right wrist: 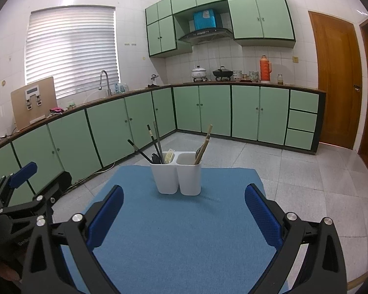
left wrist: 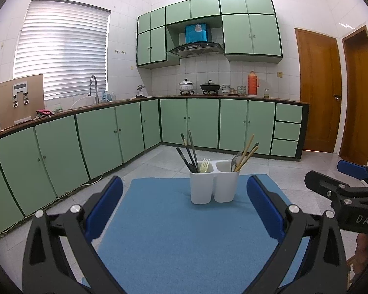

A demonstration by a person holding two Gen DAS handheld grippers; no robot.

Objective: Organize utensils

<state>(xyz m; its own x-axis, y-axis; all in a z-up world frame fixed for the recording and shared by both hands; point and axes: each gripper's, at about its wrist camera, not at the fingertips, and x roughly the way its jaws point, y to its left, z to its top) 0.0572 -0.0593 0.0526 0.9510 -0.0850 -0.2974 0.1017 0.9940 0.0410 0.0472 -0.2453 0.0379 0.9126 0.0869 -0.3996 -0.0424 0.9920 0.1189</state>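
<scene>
Both grippers, left gripper [left wrist: 184, 196] and right gripper [right wrist: 184, 203], wide open, empty. Chopsticks [left wrist: 190, 149] thin, stiff, probably slippery; grab upper shafts above white holder [left wrist: 214, 186].

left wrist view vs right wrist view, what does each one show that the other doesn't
Only the left wrist view shows the right gripper from the side and a second wooden door. Only the right wrist view shows the left gripper from the side. Both show the white two-compartment holder with dark chopsticks, a fork and bamboo chopsticks, on the blue mat.
</scene>
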